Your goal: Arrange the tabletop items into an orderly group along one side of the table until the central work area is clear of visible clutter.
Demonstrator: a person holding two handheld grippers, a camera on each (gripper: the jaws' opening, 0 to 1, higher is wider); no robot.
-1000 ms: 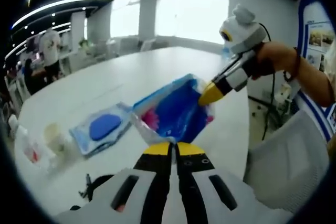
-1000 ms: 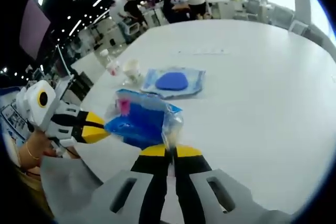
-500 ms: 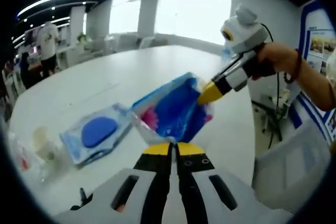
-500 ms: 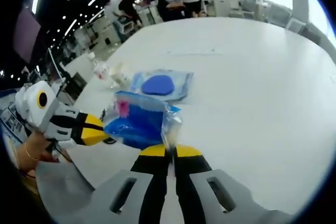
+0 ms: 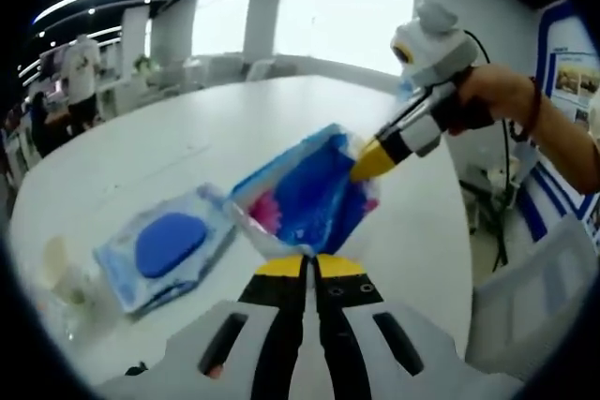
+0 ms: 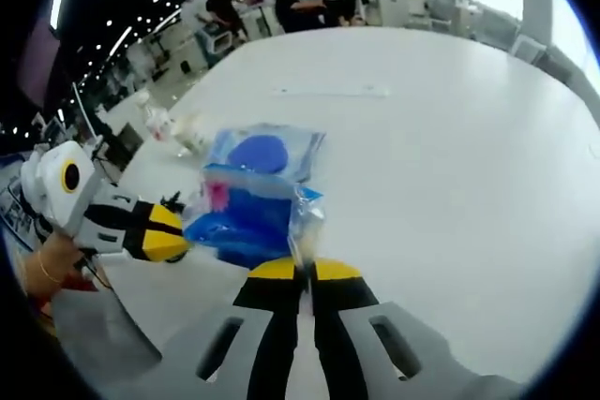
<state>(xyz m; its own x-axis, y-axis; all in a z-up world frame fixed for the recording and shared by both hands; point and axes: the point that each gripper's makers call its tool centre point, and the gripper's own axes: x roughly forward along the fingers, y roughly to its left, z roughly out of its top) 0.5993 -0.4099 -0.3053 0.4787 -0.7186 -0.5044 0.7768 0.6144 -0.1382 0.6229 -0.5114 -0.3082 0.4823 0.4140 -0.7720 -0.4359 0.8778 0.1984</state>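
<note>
My left claw [image 5: 304,266] is pinched shut on the near corner of a clear plastic bag [image 5: 305,196] holding blue and pink contents, lifting it above the white tabletop [image 5: 187,147]. My right claw [image 6: 298,270] is likewise closed on the bag's [image 6: 248,214] opposite edge, so it hangs stretched between the two. In the left gripper view, the right claw's yellow tip [image 5: 373,161] comes in from the right and touches the bag. To the left, a second packet with a blue oval [image 5: 167,245] lies flat on the tabletop. Farther left stands a pale cup [image 5: 58,259], blurred. People stand far beyond the tabletop.
</note>
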